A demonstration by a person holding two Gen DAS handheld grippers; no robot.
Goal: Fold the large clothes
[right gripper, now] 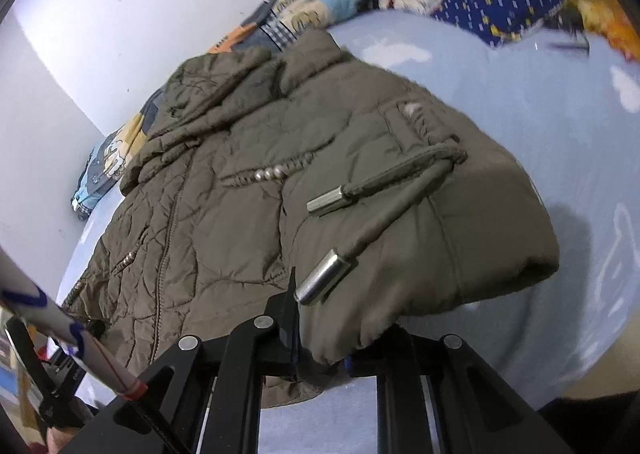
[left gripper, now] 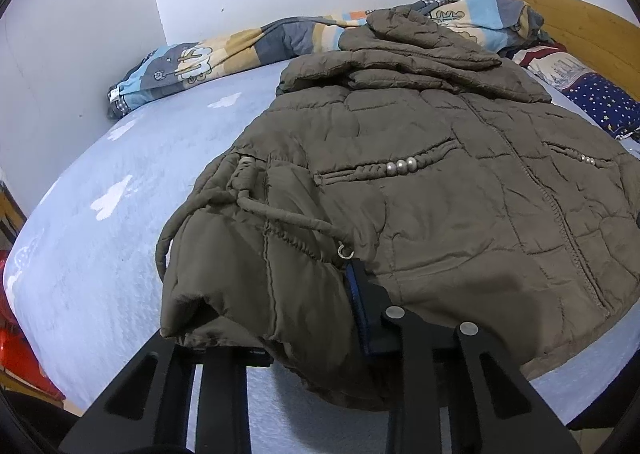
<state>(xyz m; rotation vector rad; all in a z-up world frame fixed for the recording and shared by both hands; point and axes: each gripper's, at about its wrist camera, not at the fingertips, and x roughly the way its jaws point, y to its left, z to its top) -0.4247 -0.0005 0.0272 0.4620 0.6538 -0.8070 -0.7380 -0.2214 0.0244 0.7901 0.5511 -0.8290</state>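
We saw the olive quilted jacket (left gripper: pixel 420 194) spread on the pale blue bed (left gripper: pixel 100 234), our left gripper (left gripper: pixel 280 318) pinching its near left sleeve cuff, our right gripper (right gripper: pixel 320 338) clamped on its other cuff, patterned quilt (left gripper: pixel 224 50) bunched by the wall.

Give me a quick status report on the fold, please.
Left gripper and right gripper each shut on jacket hem corner. Jacket flat on bed, hood up top. Drawstrings loose near right grip.

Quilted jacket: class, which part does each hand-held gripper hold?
Both grip the jacket: left hand-held gripper and right hand-held gripper each clamp a folded bottom corner.
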